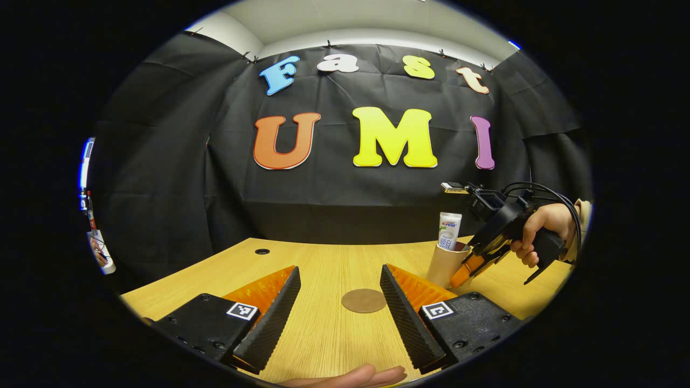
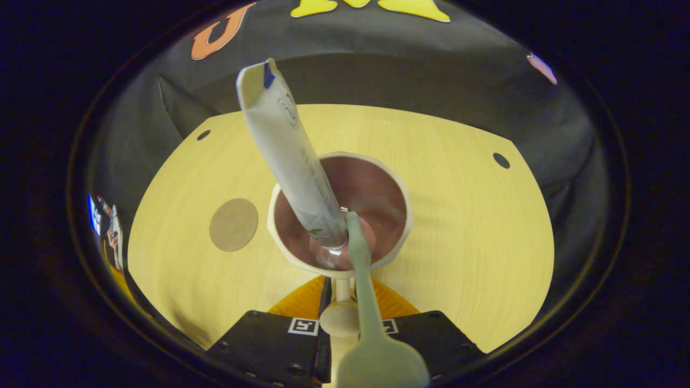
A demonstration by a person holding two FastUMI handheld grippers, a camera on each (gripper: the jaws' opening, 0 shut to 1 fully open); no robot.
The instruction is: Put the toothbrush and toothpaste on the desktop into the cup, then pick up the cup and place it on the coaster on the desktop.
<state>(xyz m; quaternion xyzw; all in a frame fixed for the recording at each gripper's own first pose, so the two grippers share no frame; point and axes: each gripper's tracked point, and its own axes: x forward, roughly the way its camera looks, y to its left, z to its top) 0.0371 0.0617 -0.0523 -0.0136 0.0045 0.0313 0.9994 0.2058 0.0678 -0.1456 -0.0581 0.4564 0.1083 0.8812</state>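
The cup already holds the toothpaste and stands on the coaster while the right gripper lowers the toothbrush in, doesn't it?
Not quite: the cup stands on the bare desktop, apart from the coaster, as the right gripper view shows. The toothpaste is in it, and the right gripper holds the toothbrush.

- The left gripper view sits low over the desktop (image 1: 323,323), facing level toward the booth's back wall, with the coaster (image 1: 364,300) near ahead.
- The right gripper view looks steeply down, close above the cup (image 2: 339,215).
- Both views share the desktop, coaster, cup and toothpaste (image 1: 449,230).
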